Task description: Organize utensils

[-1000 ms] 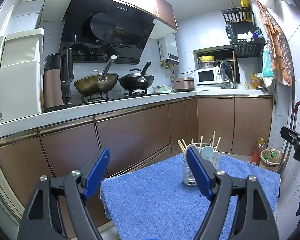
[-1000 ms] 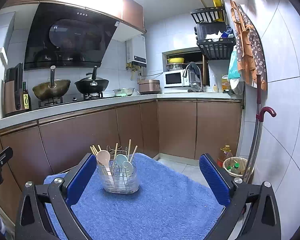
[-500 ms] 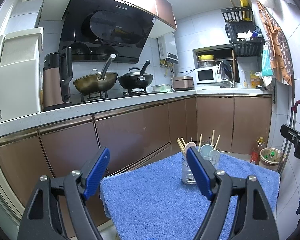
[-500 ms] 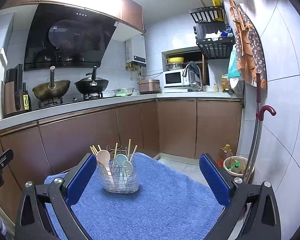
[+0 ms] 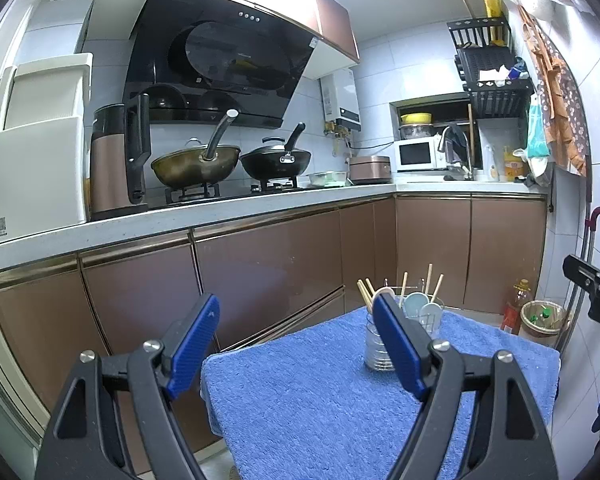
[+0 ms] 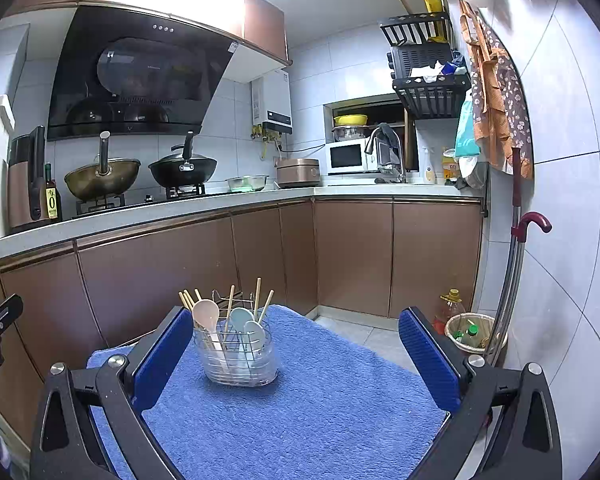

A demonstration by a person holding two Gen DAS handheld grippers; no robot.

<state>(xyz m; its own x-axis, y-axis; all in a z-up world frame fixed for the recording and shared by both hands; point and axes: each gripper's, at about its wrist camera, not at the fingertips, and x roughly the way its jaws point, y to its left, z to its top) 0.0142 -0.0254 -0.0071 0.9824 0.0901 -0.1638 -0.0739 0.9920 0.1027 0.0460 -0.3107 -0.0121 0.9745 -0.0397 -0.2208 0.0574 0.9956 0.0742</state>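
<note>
The utensil holder [image 6: 238, 354] stood at 11 o'clock, just beside the spread, empty right gripper [image 6: 296, 360]; the left gripper [image 5: 296, 344] also gaped, empty.

Wire utensil caddy [image 6: 240, 356] upright on blue towel [image 6: 320, 408], holding spoons [image 6: 206, 314], chopsticks [image 6: 257, 294].

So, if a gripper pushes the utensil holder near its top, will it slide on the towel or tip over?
The utensil holder is probably light: thin wire, clear liner. Its spoons and chopsticks stand tall above the rim, so it likely tips. The fuzzy blue towel probably grips its base, hindering sliding.
</note>
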